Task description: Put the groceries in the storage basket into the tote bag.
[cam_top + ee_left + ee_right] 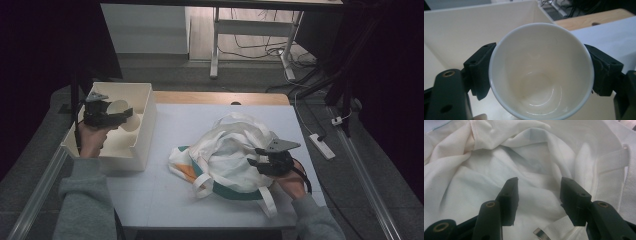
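A white cup [541, 72] is held by its rim between the two jaws of my left gripper [544, 71], mouth toward the camera and empty inside. In the high view the left gripper [125, 116] holds the cup [126, 109] over the cream box [142, 130] at the table's left. A crumpled white cloth bag [225, 150] with green and orange parts and long straps lies mid-table. My right gripper [254, 156] hovers at the bag's right side. Its jaws stand apart over the white cloth [499, 157], pressing on nothing; the right gripper [539, 192] is open.
The box has a low cut-out front wall and stands on the table's left edge. A white mat [175, 200] covers the table; a wooden strip [220, 97] shows at the back. A power strip [322, 146] and cables lie on the floor to the right.
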`<action>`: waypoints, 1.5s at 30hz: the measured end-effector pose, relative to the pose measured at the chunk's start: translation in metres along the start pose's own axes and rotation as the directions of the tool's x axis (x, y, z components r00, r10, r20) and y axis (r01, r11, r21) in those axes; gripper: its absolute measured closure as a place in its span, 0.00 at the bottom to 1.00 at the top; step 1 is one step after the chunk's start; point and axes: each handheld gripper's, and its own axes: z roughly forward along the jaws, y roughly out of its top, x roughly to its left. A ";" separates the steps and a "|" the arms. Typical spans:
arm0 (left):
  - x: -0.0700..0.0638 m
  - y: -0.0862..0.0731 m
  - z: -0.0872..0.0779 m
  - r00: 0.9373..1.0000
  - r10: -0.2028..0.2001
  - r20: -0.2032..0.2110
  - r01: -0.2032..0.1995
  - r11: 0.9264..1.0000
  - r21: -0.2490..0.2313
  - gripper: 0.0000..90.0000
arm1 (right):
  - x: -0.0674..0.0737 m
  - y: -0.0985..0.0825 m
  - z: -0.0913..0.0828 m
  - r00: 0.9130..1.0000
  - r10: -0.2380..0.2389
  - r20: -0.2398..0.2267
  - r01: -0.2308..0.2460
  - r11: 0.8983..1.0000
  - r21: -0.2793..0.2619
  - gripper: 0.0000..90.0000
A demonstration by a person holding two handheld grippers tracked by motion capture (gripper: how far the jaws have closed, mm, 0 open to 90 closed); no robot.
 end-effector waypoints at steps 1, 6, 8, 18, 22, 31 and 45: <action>-0.001 0.001 -0.002 1.000 -0.002 0.006 0.002 1.000 -0.012 0.21 | 0.000 0.000 0.000 1.000 0.001 0.000 -0.001 1.000 0.001 0.55; -0.006 0.005 -0.009 0.999 -0.014 0.050 0.017 0.998 -0.059 0.21 | 0.000 0.000 0.000 1.000 0.002 -0.001 -0.002 1.000 0.003 0.55; -0.007 0.006 -0.011 0.998 -0.017 0.055 0.021 0.997 -0.072 0.21 | 0.000 0.000 0.000 1.000 0.000 -0.002 0.000 1.000 0.004 0.55; -0.013 0.011 -0.027 0.999 -0.035 0.036 0.040 0.984 -0.173 0.21 | 0.000 -0.001 0.001 1.000 0.000 -0.002 0.000 1.000 0.006 0.55; -0.014 0.013 -0.033 0.998 -0.052 0.038 0.059 0.976 -0.212 0.22 | -0.001 -0.001 0.001 1.000 0.003 -0.002 -0.003 1.000 0.007 0.55; -0.028 0.019 -0.043 0.996 -0.029 0.083 0.050 0.964 -0.262 0.21 | 0.000 -0.001 0.001 1.000 0.000 0.000 0.000 1.000 0.009 0.55; -0.059 0.027 -0.049 0.978 0.040 0.203 0.021 0.957 -0.289 0.22 | 0.000 -0.001 0.002 1.000 -0.001 -0.001 0.001 1.000 0.009 0.55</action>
